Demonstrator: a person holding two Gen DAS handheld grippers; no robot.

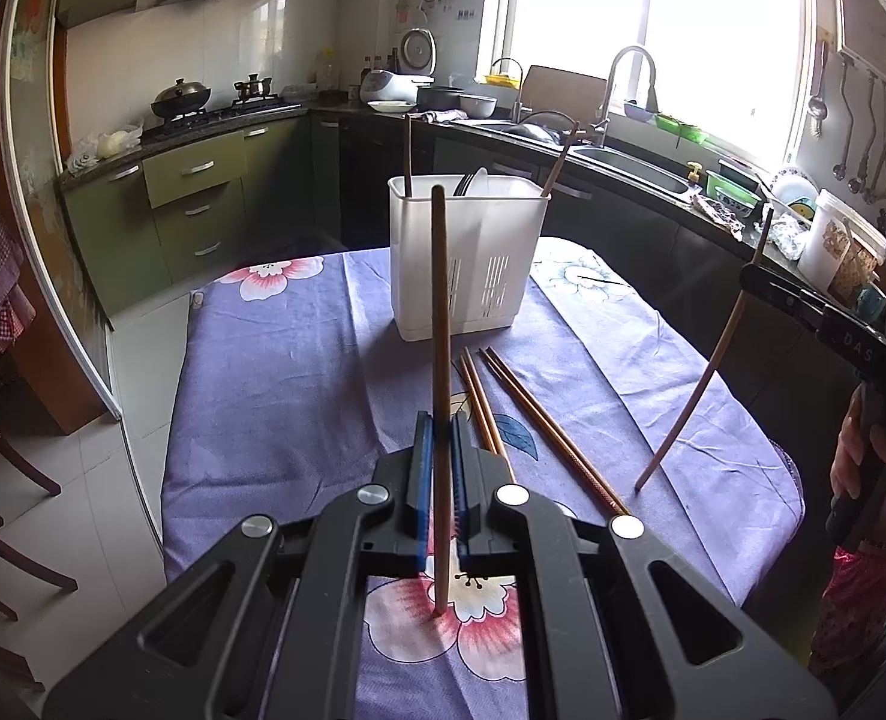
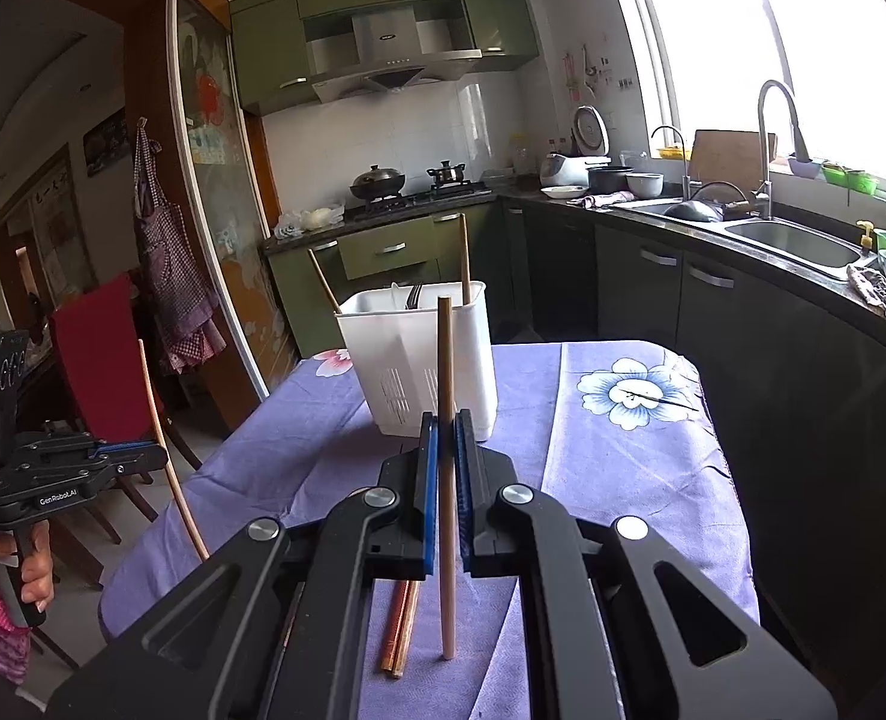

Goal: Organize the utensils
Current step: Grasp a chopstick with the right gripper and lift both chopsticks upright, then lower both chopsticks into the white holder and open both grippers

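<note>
My left gripper is shut on a brown chopstick that stands upright with its lower tip on the floral tablecloth. My right gripper is shut on a lighter wooden chopstick, also upright. Each gripper shows in the other's view, the right one at the table's right side and the left one at its left. A white slotted utensil holder stands at the table's far middle with two chopsticks and other cutlery in it. Several reddish chopsticks lie on the cloth before the holder.
The table has a purple flowered cloth. A dark kitchen counter with sink and tap runs behind and to the right. A red-backed chair stands at the table's left. The holder also shows in the right wrist view.
</note>
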